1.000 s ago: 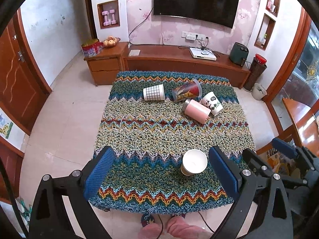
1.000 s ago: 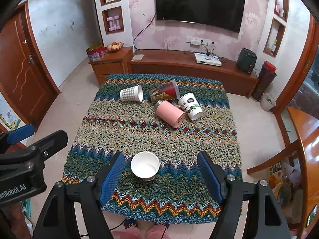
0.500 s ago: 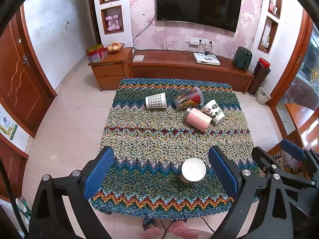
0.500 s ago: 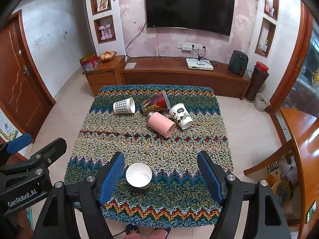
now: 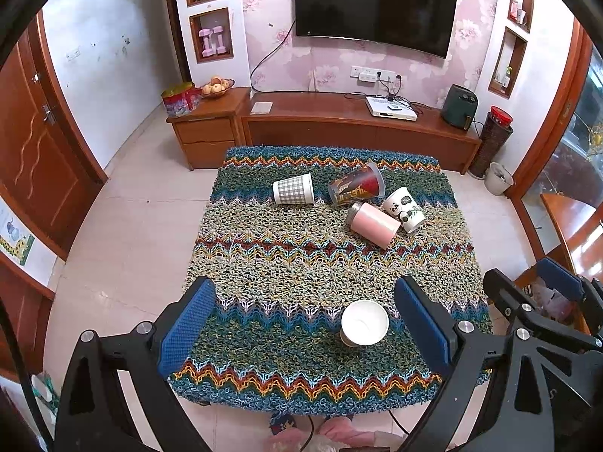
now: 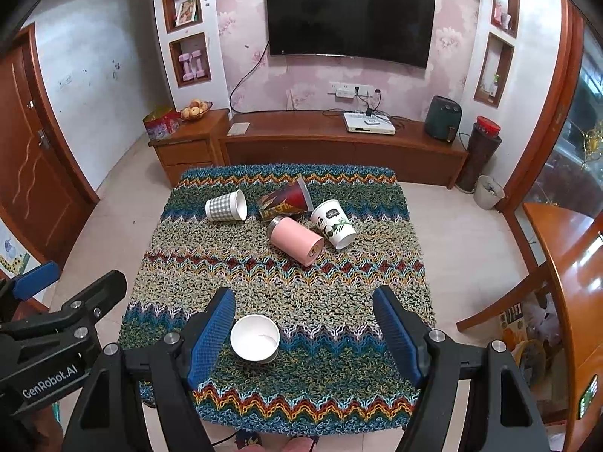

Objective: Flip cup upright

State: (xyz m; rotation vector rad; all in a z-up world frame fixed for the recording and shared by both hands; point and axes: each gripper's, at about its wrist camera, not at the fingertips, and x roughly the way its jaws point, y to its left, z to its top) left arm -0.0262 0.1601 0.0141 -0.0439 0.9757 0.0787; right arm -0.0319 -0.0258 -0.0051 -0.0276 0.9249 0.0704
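A white paper cup (image 5: 364, 323) (image 6: 255, 338) stands upright near the table's front edge. Several cups lie on their sides at the far half: a checked cup (image 5: 293, 189) (image 6: 225, 206), a red printed cup (image 5: 355, 187) (image 6: 285, 200), a pink tumbler (image 5: 372, 223) (image 6: 296, 240) and a panda cup (image 5: 404, 209) (image 6: 333, 224). My left gripper (image 5: 305, 326) is open and empty, high above the front of the table. My right gripper (image 6: 304, 333) is open and empty, also above the front; the white cup sits near its left finger (image 6: 211, 333).
The table is covered by a knitted zigzag cloth (image 5: 286, 263) (image 6: 339, 275). A wooden TV cabinet (image 5: 358, 124) stands behind it. A wooden chair or table (image 6: 557, 301) stands at the right. A wooden door (image 5: 34, 158) is at the left.
Both grippers have pulled back and up from the table, so the table looks smaller and farther. The cups have not moved.
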